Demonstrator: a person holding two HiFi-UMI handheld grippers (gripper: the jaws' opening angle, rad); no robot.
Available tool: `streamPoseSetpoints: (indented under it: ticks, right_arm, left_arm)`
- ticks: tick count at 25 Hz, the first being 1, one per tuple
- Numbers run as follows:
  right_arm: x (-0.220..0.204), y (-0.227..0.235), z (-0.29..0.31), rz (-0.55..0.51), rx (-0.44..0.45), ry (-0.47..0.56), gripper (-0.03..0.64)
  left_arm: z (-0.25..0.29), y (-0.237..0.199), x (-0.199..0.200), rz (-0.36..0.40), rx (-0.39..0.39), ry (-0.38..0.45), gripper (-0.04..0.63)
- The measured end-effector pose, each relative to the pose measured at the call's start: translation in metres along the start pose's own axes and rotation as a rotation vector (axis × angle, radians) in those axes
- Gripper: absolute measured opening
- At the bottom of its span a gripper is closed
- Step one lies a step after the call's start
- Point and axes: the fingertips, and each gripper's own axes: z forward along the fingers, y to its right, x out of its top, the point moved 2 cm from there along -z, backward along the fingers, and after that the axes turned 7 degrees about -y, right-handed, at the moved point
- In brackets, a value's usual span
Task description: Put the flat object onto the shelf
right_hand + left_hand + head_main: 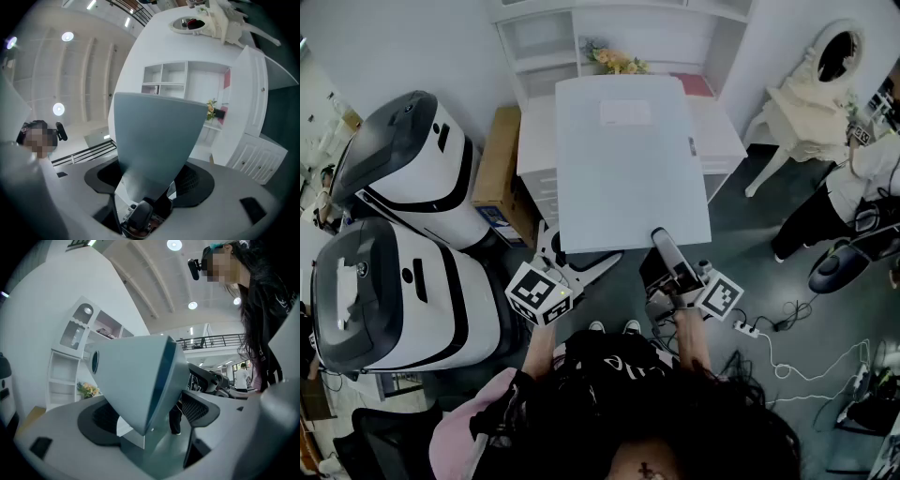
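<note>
The desktop of the white shelf unit (722, 131) is largely covered from above by the held flat folder (628, 159). Its left side is hemmed in by a cardboard box (497, 169) and two large machines (422, 169). Open floor (741, 220) is left on the right, bounded by a white chair (806, 103) and a standing person (834, 202)

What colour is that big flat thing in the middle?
Pale blue-grey. The flat object shows best in the head view.
</note>
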Motion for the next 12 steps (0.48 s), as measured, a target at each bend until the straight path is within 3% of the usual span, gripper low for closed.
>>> streamPoseSetpoints:
  ticks: [12]
  right_arm:
    - [0.033,0.019,-0.004,0.001,0.001,-0.012,0.314]
  left_arm:
    - [0.037,-0.004,0.001,0.006,0.013,-0.007,0.408]
